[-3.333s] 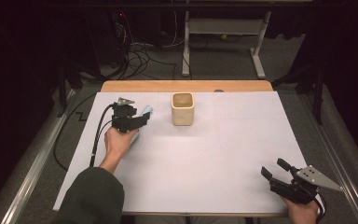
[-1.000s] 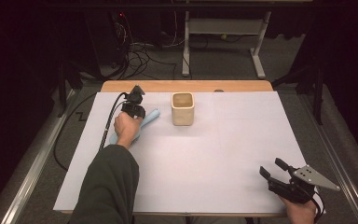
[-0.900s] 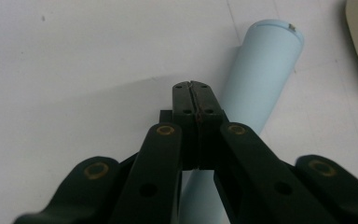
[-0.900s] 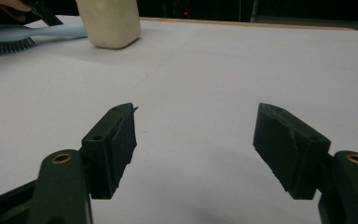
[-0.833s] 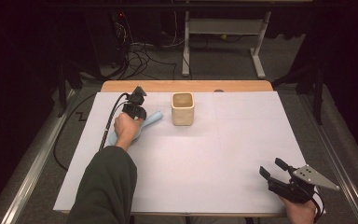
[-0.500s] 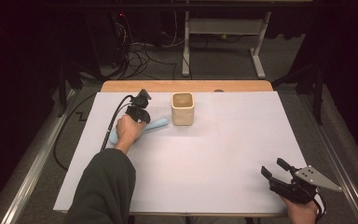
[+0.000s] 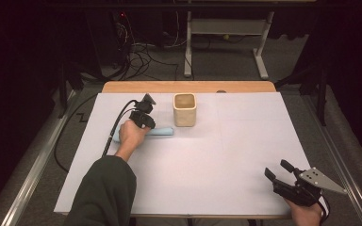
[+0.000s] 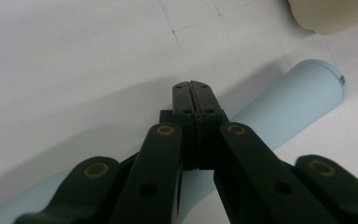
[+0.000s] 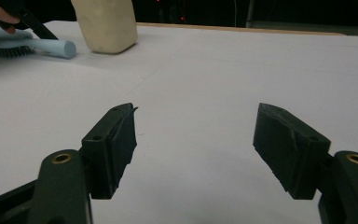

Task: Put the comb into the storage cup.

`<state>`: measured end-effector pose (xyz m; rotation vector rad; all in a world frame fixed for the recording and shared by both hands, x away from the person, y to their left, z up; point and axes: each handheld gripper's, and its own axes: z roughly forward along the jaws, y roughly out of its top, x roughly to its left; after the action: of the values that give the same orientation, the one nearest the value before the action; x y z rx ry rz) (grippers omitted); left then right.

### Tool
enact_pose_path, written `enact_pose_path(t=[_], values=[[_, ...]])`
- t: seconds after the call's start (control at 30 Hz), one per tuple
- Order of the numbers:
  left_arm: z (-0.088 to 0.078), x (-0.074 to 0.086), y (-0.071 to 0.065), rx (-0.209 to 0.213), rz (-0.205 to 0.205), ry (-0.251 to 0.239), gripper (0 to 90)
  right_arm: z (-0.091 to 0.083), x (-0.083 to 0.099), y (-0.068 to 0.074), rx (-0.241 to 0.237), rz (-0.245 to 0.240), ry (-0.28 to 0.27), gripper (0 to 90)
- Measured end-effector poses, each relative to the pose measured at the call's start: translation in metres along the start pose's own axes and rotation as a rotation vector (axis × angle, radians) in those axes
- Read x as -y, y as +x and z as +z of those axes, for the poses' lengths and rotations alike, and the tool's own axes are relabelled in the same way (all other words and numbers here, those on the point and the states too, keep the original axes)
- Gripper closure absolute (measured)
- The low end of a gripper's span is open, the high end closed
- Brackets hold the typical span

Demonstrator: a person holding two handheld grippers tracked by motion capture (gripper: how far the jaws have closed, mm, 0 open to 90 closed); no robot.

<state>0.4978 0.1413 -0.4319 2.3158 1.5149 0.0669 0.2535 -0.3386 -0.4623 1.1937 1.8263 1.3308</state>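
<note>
Resting lengthwise on the white table cover [image 7: 207,174], the light blue hairbrush [image 7: 162,132] is seen just left of the cream cup [image 7: 185,109], its round handle end pointing toward the cup and stopping just short of it. Compared with a second ago, the brush has been slid a little to the right, closer to the cup, and the left gripper [image 7: 144,117] has been carried along with it. From the left gripper view, the black jaws are seen pressed fully together above the handle [image 8: 289,105], with nothing between them; the brush is therefore judged to be nudged along the surface rather than lifted, though the exact contact cannot be made out. The bristles [image 9: 2,50] are visible at the far end in the right gripper view, beside the cup [image 9: 106,23]. The right gripper [image 7: 282,175] is kept at the near right corner, well apart from both things, its jaws spread wide and empty. The brush is probably being lined up beside the cup; a proper grasp has not yet been taken.
</note>
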Motion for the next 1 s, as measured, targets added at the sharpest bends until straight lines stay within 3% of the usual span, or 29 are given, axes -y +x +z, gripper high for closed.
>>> enact_pose_path(t=[0.63, 1.0], values=[[0.0, 0.014, -0.01, 0.022, 0.025, -0.009, 89.4, 0.0, 0.0, 0.0, -0.005, -0.007, 0.006, 30.7], [-0.002, 0.024, -0.021, 0.043, 0.065, -0.02, 89.4, 0.0, 0.0, 0.001, -0.006, -0.007, 0.005, 30.7]])
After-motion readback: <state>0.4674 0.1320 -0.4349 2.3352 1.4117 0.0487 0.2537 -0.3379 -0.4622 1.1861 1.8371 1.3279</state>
